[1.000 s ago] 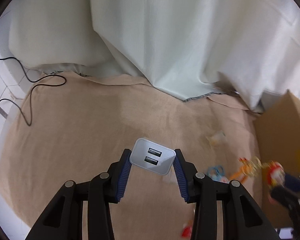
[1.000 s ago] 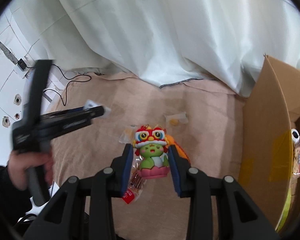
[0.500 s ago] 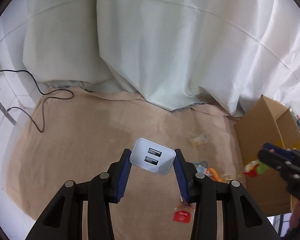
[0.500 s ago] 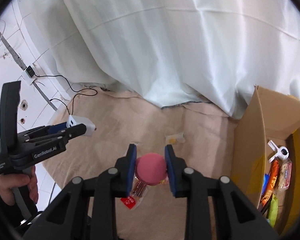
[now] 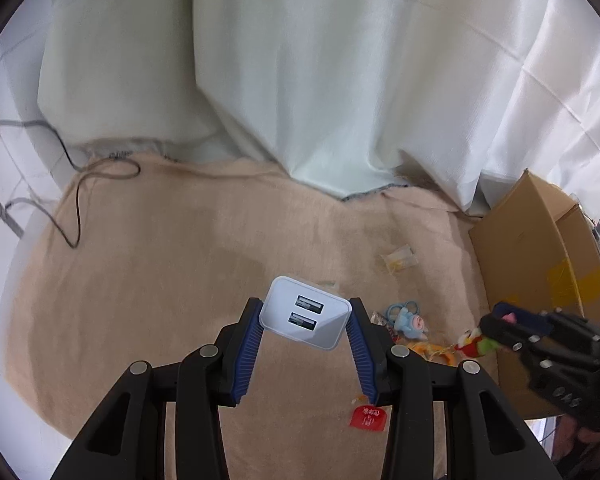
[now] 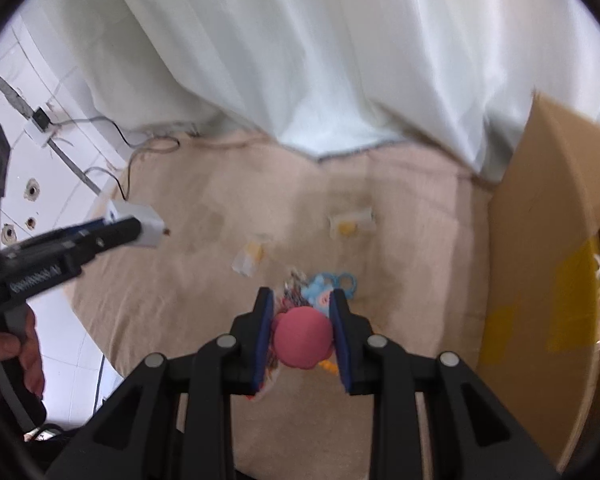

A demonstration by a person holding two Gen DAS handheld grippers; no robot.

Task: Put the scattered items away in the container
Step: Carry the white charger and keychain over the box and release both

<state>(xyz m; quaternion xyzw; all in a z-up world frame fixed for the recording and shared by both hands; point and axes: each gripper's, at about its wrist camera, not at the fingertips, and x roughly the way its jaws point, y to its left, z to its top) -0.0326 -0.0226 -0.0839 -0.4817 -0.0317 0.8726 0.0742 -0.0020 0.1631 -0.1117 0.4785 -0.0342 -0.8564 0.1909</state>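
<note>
My left gripper (image 5: 305, 312) is shut on a white USB charger (image 5: 305, 318) and holds it above the beige cloth; it also shows in the right wrist view (image 6: 134, 220). My right gripper (image 6: 302, 320) is shut on a lion-dance dragon toy (image 6: 302, 342), whose pink base faces the camera; the toy shows red and green in the left wrist view (image 5: 478, 346). The open cardboard box (image 5: 540, 248) stands at the right, also in the right wrist view (image 6: 540, 240).
On the cloth lie a blue keychain toy (image 5: 410, 320), a red sachet (image 5: 368, 418), an orange item (image 5: 428, 350) and clear snack packets (image 5: 398, 258) (image 6: 250, 258). White curtains hang behind. A black cable (image 5: 76, 208) lies at the far left.
Both grippers have kept their loads. The right gripper has tipped the toy so that its pink base faces the camera, and it has dropped lower, close to the box side.
</note>
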